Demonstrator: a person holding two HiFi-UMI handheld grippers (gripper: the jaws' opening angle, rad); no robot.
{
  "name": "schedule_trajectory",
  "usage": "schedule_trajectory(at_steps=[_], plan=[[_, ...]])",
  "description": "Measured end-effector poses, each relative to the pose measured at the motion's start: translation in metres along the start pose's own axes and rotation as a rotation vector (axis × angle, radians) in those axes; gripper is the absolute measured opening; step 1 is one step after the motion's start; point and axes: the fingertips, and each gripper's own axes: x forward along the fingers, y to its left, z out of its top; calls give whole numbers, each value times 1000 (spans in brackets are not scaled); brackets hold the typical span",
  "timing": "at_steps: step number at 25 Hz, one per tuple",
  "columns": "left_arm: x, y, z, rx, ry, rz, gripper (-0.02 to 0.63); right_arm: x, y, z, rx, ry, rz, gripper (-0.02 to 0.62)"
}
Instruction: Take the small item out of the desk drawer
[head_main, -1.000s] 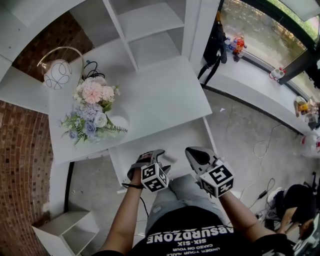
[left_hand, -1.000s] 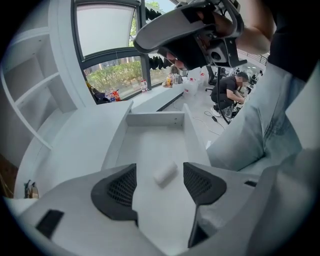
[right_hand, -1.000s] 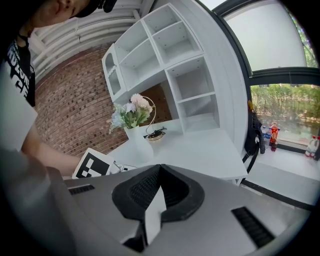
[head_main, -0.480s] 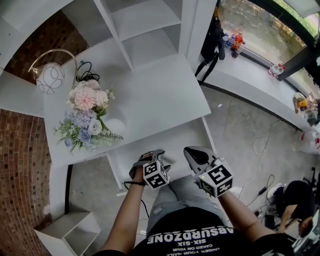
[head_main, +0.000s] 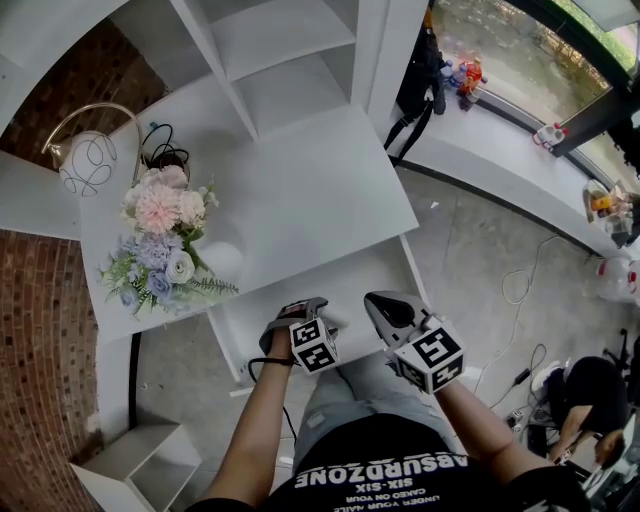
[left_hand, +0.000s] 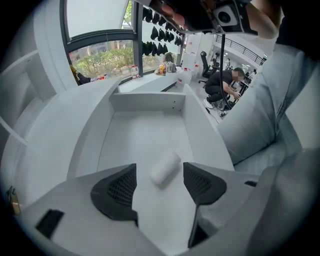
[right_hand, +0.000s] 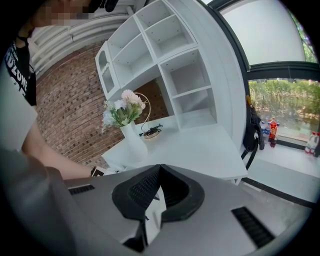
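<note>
The white desk drawer (head_main: 345, 272) stands pulled out under the desk top (head_main: 300, 190). A small white cylinder (left_hand: 165, 168) lies on the drawer floor (left_hand: 145, 135). My left gripper (left_hand: 160, 186) hangs just above it, open, with a jaw on either side of it and no contact. In the head view the left gripper (head_main: 298, 312) covers the cylinder. My right gripper (head_main: 388, 308) is beside it over the drawer's right part. It (right_hand: 159, 172) is shut with nothing held and points toward the desk top.
A vase of flowers (head_main: 160, 240) and a lamp (head_main: 85, 160) with a black cable stand on the desk's left. A white shelf unit (head_main: 290, 60) rises at the back. A person (head_main: 585, 400) crouches on the floor at right. A small white shelf (head_main: 130, 460) lies lower left.
The head view has drifted, so the desk and flowers sit further left and lower. Both grippers stay over the drawer, hardly moved.
</note>
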Motion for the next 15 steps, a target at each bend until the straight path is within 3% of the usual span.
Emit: schedule_trajectory(at_steps=[15], plan=[[47,-7,-11,52,86,-89,278,6,-8,-10,12,34,-10,-2]])
